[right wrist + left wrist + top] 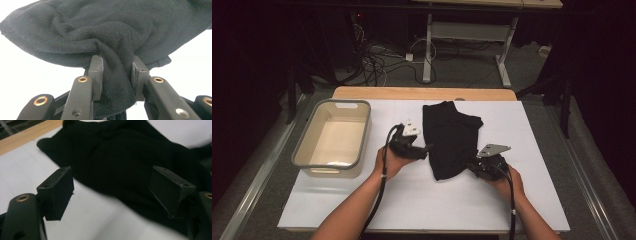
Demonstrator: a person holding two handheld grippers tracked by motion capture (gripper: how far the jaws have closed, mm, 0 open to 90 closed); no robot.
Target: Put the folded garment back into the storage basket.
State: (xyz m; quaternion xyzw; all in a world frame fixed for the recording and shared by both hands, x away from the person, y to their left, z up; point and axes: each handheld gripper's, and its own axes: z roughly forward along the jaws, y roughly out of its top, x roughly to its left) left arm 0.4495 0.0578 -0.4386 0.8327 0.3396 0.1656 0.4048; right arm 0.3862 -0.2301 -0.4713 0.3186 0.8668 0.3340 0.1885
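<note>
From the high view a black cloth [452,137] lies folded on the white table [422,200], right of centre, with a beige tub [332,137] well apart on the left side. That view places the two hands on either side of the cloth: the left gripper [412,148] at its left edge, the right gripper [479,167] at its near right corner, but both are too small and dark there to show how their jaws stand. The right gripper view settles it for that hand: the right gripper [117,75] has a bunched fold of the cloth [110,32] pinched between its pads, the fabric puckering upward from the grip and a tail of it hanging down between the jaw arms. The left gripper view shows what the overhead cannot: the left gripper [112,192] has its jaws spread wide, with nothing pinched, one pad over bare white table [95,220] and the other in front of the cloth [120,157], whose edge runs between them. This view also catches the wooden table edge [27,138] beyond the cloth, seen in the high view as a strip at the far side.
</note>
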